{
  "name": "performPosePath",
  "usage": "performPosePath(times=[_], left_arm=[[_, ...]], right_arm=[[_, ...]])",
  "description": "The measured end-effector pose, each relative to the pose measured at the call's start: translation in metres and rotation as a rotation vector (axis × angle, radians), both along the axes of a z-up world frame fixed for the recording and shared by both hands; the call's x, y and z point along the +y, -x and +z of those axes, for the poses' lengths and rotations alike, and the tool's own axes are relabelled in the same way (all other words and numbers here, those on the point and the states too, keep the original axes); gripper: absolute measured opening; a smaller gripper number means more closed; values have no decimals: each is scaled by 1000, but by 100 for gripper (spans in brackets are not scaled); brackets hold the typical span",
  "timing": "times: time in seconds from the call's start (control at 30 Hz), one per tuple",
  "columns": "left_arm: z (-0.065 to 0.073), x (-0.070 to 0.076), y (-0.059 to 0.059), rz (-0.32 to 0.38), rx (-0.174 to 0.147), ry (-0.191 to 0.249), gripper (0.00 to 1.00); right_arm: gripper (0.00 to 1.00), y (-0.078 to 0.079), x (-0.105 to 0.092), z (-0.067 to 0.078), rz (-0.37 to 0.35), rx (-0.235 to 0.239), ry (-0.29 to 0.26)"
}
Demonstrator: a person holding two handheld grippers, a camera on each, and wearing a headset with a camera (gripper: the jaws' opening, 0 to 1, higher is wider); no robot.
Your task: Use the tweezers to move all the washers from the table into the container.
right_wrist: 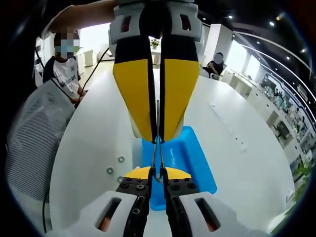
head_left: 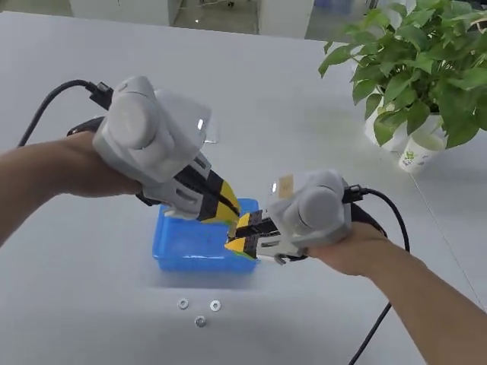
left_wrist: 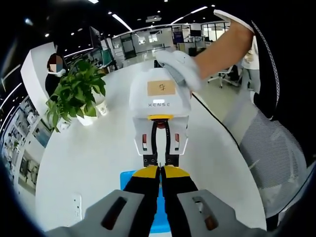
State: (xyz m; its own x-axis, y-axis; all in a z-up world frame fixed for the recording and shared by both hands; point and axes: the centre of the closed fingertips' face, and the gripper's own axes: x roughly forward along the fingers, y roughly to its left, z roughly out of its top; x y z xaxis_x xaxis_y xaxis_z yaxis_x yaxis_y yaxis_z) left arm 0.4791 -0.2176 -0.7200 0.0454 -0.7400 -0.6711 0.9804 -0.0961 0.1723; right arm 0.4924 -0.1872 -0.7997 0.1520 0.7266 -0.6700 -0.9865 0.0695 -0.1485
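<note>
The left gripper (head_left: 222, 207) comes in from the upper left and the right gripper (head_left: 237, 243) from the right; their yellow tips nearly meet over the blue container (head_left: 186, 247). Thin metal tweezers (right_wrist: 158, 143) run between the left gripper's (right_wrist: 157, 133) shut jaws down into the right gripper's (right_wrist: 158, 174) shut tips. Three small washers (head_left: 199, 310) lie on the table just in front of the container, also seen as washers (right_wrist: 116, 169) left of the blue container (right_wrist: 187, 158). In the left gripper view, the left gripper (left_wrist: 161, 170) faces the right gripper (left_wrist: 161, 160) tip to tip.
A potted plant (head_left: 415, 65) with a paper cup (head_left: 415, 152) beside it stands at the table's far right. A black cable (head_left: 380, 319) trails from the right gripper. A small flat plate (head_left: 211, 131) sits in the table behind the left gripper. A mesh chair (right_wrist: 29, 143) stands at the table's edge.
</note>
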Motion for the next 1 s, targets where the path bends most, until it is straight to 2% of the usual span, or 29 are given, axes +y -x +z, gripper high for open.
performPosePath(times=[0.2, 0.47, 0.77, 1.0], left_arm=[[-8, -1, -14, 4, 10, -3, 5], [-23, -1, -26, 16, 30, -10, 5], [-41, -4, -35, 24, 61, -21, 5], [-53, -6, -37, 31, 92, -18, 5]], right_arm=[[11, -12, 0, -7, 5, 5, 8], [11, -24, -2, -23, 7, 28, 21], [11, -29, -4, -42, 7, 70, 43], [11, -29, -7, -55, 8, 95, 61]])
